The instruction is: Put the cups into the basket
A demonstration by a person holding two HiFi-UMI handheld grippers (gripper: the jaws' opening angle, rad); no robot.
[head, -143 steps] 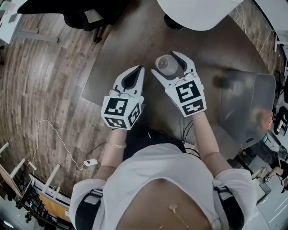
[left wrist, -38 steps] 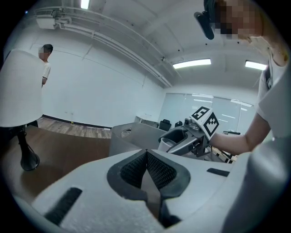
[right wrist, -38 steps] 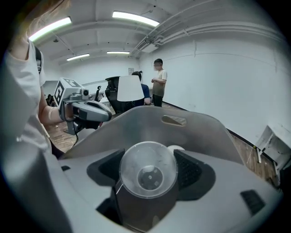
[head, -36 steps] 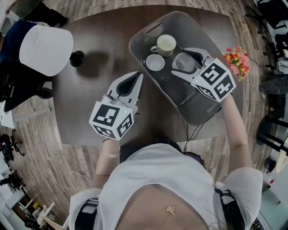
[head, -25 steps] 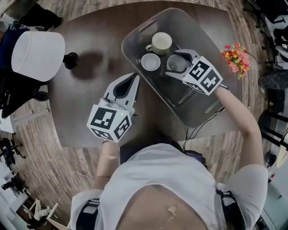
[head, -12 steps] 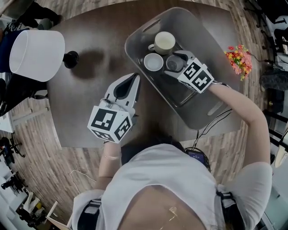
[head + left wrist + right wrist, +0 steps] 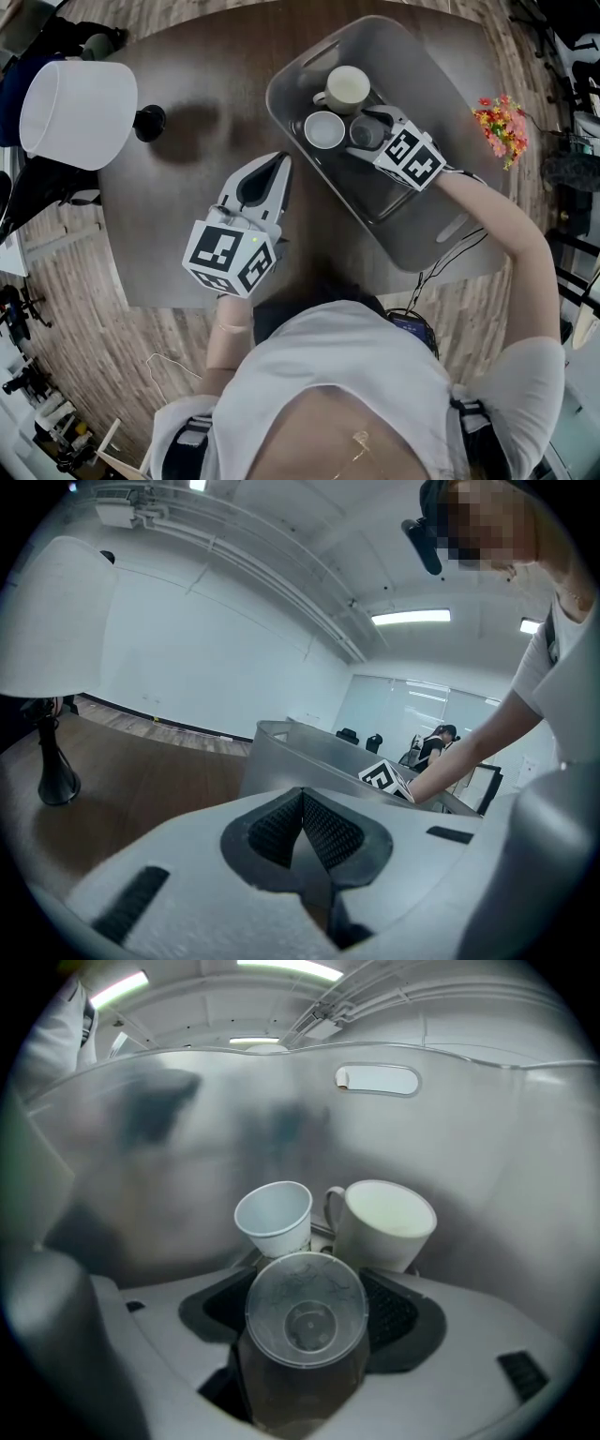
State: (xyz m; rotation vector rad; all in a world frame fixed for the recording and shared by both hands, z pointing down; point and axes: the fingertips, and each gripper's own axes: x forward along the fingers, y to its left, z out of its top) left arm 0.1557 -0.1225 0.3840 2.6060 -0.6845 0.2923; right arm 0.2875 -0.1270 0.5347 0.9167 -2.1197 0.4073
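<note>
A clear plastic cup (image 7: 305, 1321) sits between the pads of my right gripper (image 7: 367, 131), which is shut on it down inside the grey basket (image 7: 441, 66). The cup (image 7: 366, 132) stands upright beside a white paper cup (image 7: 324, 129) and a cream mug (image 7: 346, 87) on the basket floor. In the right gripper view the paper cup (image 7: 275, 1215) and mug (image 7: 388, 1222) stand just beyond the held cup. My left gripper (image 7: 278, 167) hovers over the dark table (image 7: 178, 216) left of the basket, shut, with nothing between its pads (image 7: 272, 829).
A white lamp shade (image 7: 80, 112) on a black foot (image 7: 148, 123) stands at the table's far left. A bunch of small flowers (image 7: 503, 124) lies right of the basket. The basket's wall (image 7: 309, 761) rises close ahead of the left gripper.
My right gripper has sunk into the basket with the clear cup, ending beside the paper cup. The left gripper has stayed where it was.
</note>
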